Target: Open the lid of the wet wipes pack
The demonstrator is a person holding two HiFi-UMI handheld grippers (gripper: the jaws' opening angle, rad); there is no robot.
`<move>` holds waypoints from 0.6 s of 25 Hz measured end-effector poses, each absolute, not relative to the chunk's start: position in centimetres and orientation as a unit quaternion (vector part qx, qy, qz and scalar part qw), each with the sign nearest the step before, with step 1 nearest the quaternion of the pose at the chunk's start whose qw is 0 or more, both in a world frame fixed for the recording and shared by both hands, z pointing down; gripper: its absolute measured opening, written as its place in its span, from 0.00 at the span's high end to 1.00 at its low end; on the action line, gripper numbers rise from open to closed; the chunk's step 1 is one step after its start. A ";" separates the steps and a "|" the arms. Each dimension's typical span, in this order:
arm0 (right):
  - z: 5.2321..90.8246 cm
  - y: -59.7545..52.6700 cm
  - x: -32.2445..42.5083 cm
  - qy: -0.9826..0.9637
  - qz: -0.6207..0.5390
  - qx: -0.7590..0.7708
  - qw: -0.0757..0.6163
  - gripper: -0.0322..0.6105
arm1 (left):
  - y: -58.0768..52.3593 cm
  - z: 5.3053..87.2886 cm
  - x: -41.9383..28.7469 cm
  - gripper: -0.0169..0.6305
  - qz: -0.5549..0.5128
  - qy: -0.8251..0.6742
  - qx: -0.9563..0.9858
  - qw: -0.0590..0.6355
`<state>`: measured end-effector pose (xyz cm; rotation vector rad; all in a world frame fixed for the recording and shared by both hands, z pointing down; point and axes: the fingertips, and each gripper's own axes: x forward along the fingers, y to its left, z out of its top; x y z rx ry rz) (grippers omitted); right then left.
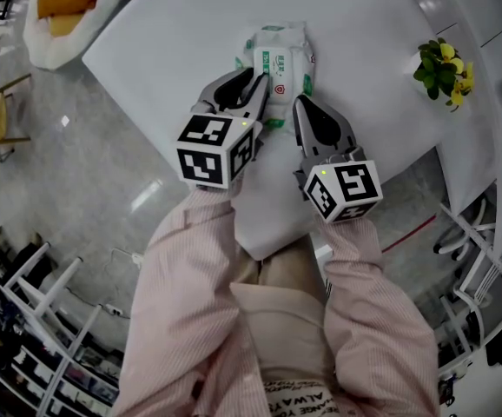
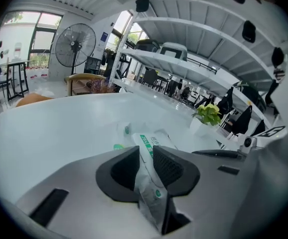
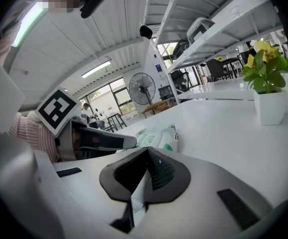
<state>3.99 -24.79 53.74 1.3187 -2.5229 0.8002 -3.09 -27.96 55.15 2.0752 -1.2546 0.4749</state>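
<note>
While the pack's (image 1: 284,59) edge is pinched in the left gripper (image 1: 260,83), the right gripper (image 1: 299,104) is seen closed just beside.

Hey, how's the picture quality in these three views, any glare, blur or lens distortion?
Head view: even light, sharp; the white table is nearly washed out and the floor shows glare streaks. Left gripper view: heavy fisheye bending, dark corners, the wet wipes pack soft up close. Right gripper view: same fisheye, a mosaic patch top left.
</note>
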 end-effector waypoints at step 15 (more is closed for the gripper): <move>54.6 -23.4 2.1 -0.875 0.196 0.409 0.169 0.95 | -28.0 54.5 -2.9 0.91 0.204 -0.477 0.784 0.340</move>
